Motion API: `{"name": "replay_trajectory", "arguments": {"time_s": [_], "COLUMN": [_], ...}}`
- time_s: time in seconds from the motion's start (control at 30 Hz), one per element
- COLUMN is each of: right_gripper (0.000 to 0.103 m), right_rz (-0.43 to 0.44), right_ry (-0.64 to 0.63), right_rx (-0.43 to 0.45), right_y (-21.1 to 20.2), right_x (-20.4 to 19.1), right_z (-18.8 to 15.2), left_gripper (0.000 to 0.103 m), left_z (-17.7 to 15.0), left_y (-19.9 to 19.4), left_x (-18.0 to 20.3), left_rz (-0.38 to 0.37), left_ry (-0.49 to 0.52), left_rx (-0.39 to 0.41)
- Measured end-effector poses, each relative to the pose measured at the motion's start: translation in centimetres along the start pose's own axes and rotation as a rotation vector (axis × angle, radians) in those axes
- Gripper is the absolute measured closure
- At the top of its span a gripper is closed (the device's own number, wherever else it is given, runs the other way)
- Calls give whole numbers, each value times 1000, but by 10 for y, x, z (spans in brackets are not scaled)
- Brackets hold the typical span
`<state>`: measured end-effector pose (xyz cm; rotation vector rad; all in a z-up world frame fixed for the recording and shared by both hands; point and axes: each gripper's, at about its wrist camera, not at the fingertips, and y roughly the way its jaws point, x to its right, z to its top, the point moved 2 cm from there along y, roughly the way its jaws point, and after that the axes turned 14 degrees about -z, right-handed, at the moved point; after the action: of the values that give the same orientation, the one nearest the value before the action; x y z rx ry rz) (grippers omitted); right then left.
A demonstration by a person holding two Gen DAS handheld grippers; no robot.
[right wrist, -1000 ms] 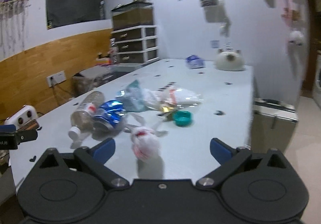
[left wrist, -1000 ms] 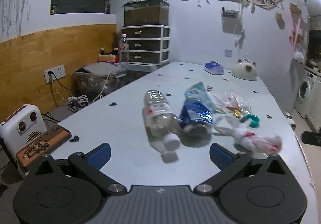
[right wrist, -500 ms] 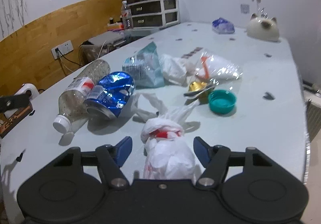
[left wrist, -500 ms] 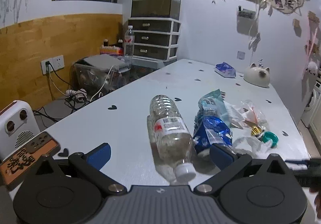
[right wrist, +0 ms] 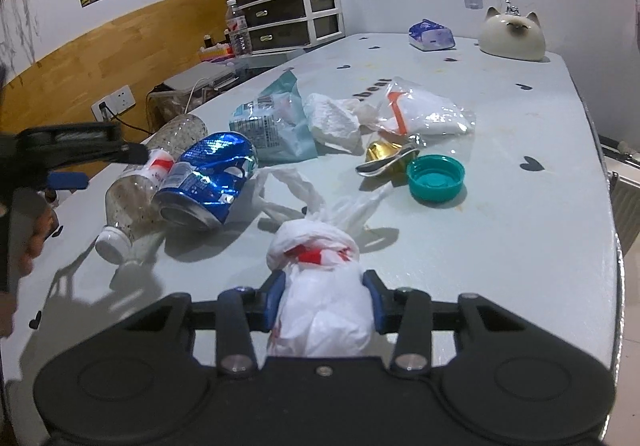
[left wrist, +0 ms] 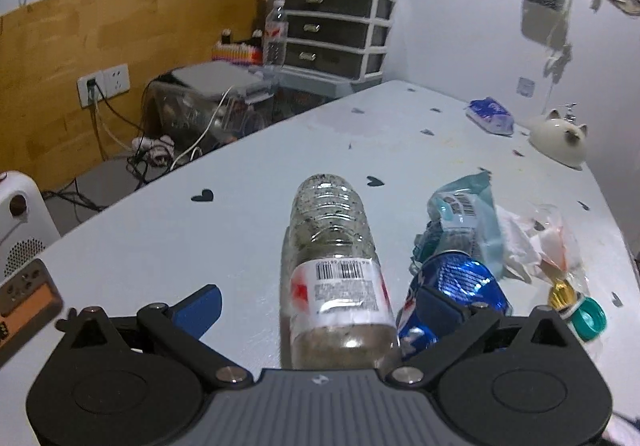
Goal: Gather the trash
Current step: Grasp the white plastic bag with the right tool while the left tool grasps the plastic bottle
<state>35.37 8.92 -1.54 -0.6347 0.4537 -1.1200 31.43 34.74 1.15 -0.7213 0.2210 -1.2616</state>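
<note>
A clear plastic bottle (left wrist: 336, 278) with a white label lies on the pale table (left wrist: 224, 238), cap toward me. My left gripper (left wrist: 316, 310) is open, its fingers either side of the bottle, the right finger against a crushed blue can (left wrist: 456, 290). My right gripper (right wrist: 324, 298) is shut on a knotted white and red plastic bag (right wrist: 320, 286). The bottle (right wrist: 136, 186), the can (right wrist: 208, 174) and the left gripper (right wrist: 80, 162) also show in the right wrist view.
More trash lies on the table: a teal wrapper (right wrist: 276, 122), crumpled tissue (right wrist: 332, 118), a clear packet (right wrist: 424, 110), gold foil with a spoon (right wrist: 384, 158), a teal lid (right wrist: 436, 178). A tissue pack (right wrist: 432, 34) and cat-shaped pot (right wrist: 512, 34) stand far back.
My left gripper moved forward until the bottle lies between its open fingers. My right gripper moved forward and closed on the knotted bag.
</note>
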Motion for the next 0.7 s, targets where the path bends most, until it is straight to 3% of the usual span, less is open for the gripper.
{"name": "replay_trajectory", "arguments": {"time_s": [0.13,0.27,0.5,0.7], "right_gripper": [61,61,61,61], "right_rz": [-6,-2,8,23], "right_ry": [1,8,24,22], "right_rx": [-3,-2,6,21], "right_y": [-5,-14,-31,-50], "right_x": [-2,-1,2,3], "right_z": [-2,-8,-22,-35], "left_gripper": [25,41,41,41], "left_z": [-3,-13,-44,-73], "left_y": [13,4,-36,-80], "left_x": [3,6,3,0], "left_rz": [18,-18,-86,-151], "left_ry": [-9,21,85,152], "left_rx": [-30,-38,-52,-111]}}
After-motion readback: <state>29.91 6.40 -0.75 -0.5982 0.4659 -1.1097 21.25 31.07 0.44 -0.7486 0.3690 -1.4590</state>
